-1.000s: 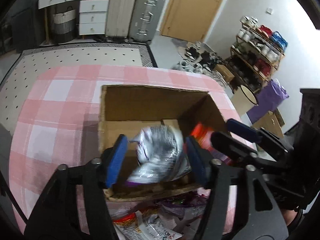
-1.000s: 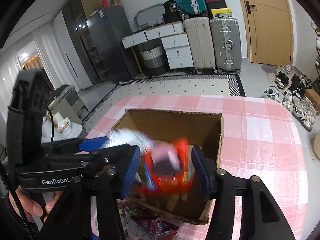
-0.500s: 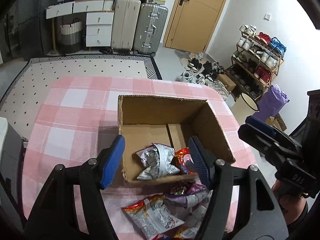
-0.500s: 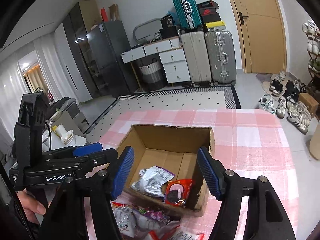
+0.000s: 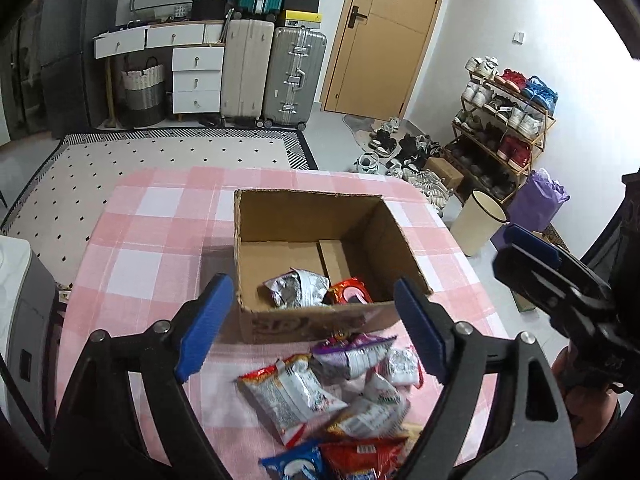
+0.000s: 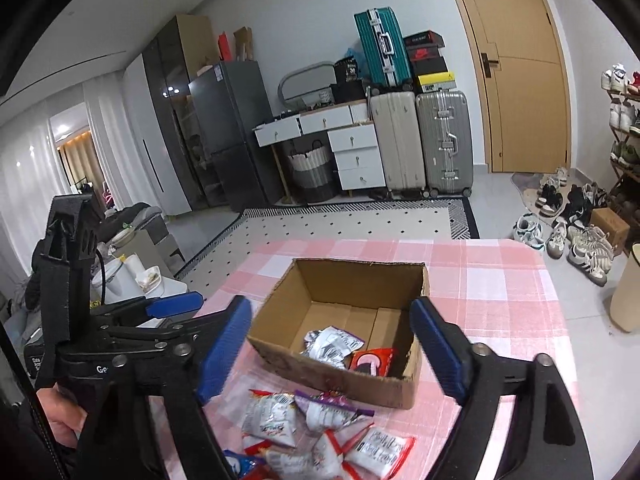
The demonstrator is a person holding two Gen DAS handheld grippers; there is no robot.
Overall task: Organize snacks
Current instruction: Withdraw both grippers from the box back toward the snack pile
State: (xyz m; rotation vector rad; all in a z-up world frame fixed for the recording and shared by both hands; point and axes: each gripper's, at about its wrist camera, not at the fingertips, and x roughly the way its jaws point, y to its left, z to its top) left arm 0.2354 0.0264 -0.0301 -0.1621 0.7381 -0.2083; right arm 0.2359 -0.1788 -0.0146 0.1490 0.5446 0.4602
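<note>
Table [image 5: 152, 240], covered with pink-and-white checked cloth; behind it a dotted rug [image 5: 160, 152], two upright suitcases [image 5: 272, 72], a white drawer unit [image 5: 196, 76], a wooden door [image 5: 384, 32] and a shoe rack [image 5: 508, 120].

Cardboard box [image 5: 320, 320] at mid-table, open side up, long axis running from the near edge toward the far edge. Inside, against its near wall: a silver packet [image 5: 294, 288], crumpled, beside a red packet [image 5: 348, 292], touching it.

Loose snack packets [image 5: 336, 392] heaped on the cloth between the box and the near edge, overlapping, long axes pointing various ways.

Left gripper [image 5: 312, 324] raised above the heap, blue fingers [image 5: 204, 320] spread wide, holding nothing. Right gripper [image 6: 332, 352] likewise raised, fingers [image 6: 436, 344] spread wide and empty, alongside the left one.
</note>
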